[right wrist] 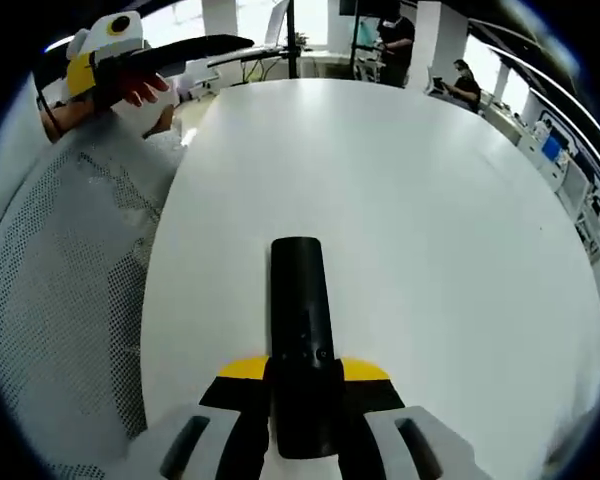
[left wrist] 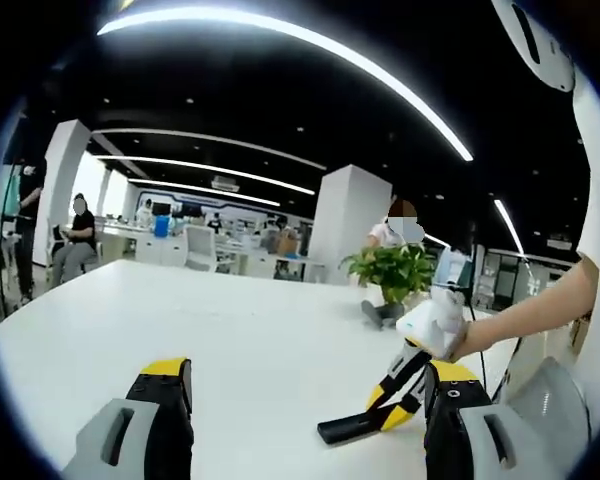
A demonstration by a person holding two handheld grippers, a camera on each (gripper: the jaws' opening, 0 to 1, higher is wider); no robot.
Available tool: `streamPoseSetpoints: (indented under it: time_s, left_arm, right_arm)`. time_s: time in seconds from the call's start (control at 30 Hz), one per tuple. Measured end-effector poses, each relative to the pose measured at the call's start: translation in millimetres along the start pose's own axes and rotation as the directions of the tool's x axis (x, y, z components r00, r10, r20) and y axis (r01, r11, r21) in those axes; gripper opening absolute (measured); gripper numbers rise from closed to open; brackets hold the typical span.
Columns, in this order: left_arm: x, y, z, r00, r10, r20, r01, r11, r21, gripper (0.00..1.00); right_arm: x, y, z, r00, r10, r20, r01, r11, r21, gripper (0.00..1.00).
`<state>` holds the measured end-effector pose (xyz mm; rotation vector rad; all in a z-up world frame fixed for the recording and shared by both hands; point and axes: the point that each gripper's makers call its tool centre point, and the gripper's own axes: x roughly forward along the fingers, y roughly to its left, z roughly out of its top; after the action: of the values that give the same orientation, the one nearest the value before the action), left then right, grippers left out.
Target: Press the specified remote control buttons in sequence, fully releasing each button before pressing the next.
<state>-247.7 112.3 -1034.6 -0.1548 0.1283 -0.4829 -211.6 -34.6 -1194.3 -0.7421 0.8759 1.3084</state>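
Above the white tabletop [right wrist: 430, 230], the right hand-held gripper [right wrist: 302, 400] pinches the black remote control [right wrist: 300, 330]; the left hand-held gripper [left wrist: 310, 410] stands spread. Keep the remote level and steady, then press one button squarely

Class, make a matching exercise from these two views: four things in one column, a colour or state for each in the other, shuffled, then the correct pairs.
1. remote control
2. table
3. potted plant
4. left gripper

A. green, leafy
B. open, holding nothing
C. black, clamped in the right gripper
D. white, broad top

Pairs: 1-C, 2-D, 3-A, 4-B
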Motion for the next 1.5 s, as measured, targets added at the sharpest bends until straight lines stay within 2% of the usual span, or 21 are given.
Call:
streamPoseSetpoints:
  time_s: [0.9, 1.5]
  left_arm:
    - [0.8, 0.7, -3.6, 1.000, 0.000, -0.019, 0.000, 1.000, -0.002, 1.00]
    - [1.8, 0.8, -8.5, 0.999, -0.003, -0.044, 0.003, 1.000, -0.005, 1.00]
  right_arm:
    - [2.4, -66.6, 2.6, 0.997, -0.013, -0.081, 0.011, 1.000, -0.022, 0.22]
    - [3.1, -101.6, 4.9, 0.992, -0.004, -0.130, -0.001, 0.999, -0.036, 0.22]
